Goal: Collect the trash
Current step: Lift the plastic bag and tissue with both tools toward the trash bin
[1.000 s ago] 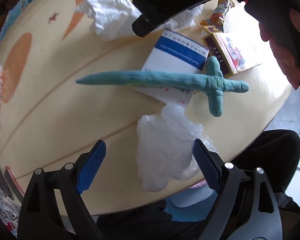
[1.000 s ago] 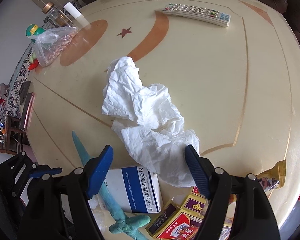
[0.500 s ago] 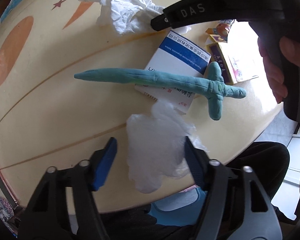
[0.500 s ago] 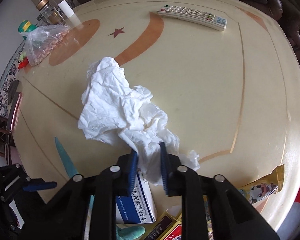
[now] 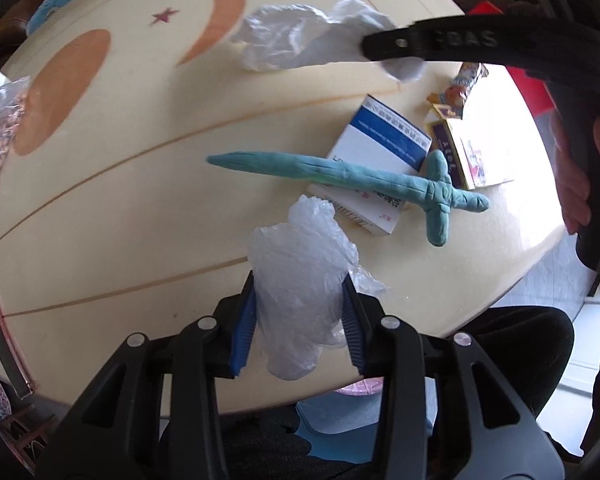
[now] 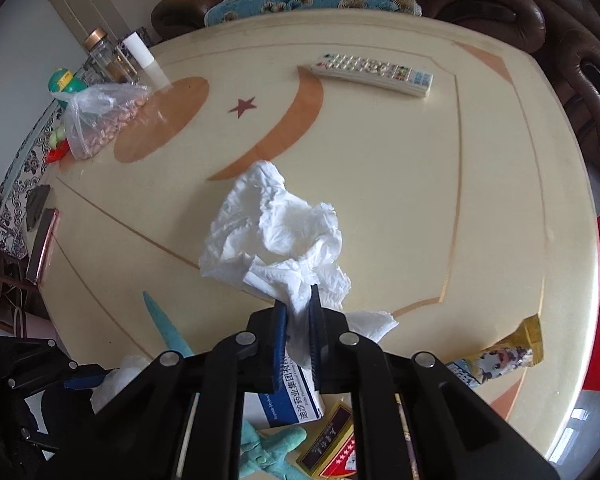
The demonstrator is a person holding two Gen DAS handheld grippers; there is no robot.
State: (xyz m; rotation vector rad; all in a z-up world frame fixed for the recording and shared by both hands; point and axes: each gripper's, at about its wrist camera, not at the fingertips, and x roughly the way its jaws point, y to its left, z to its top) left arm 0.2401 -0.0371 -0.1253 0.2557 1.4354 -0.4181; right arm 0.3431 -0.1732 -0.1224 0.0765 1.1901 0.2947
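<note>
Crumpled white tissue (image 6: 276,236) is being pinched at its lower edge by the right gripper (image 6: 299,334), whose blue pads are clamped tight on the paper; most of the wad is billowing up toward 12 o'clock over the cream table (image 6: 400,184). Clear plastic wrap (image 5: 300,280) is sitting squeezed between the pads of the left gripper (image 5: 298,330), whose jaws have just been closing on it and are now pressing both its sides, at 6 o'clock in the left wrist view near the table's edge. Just past the wrap, a teal toy sword (image 5: 356,178) is lying across a blue-and-white box (image 5: 374,156). At 12 o'clock in the right view, a remote control (image 6: 374,74) is resting well apart from the tissue.
</note>
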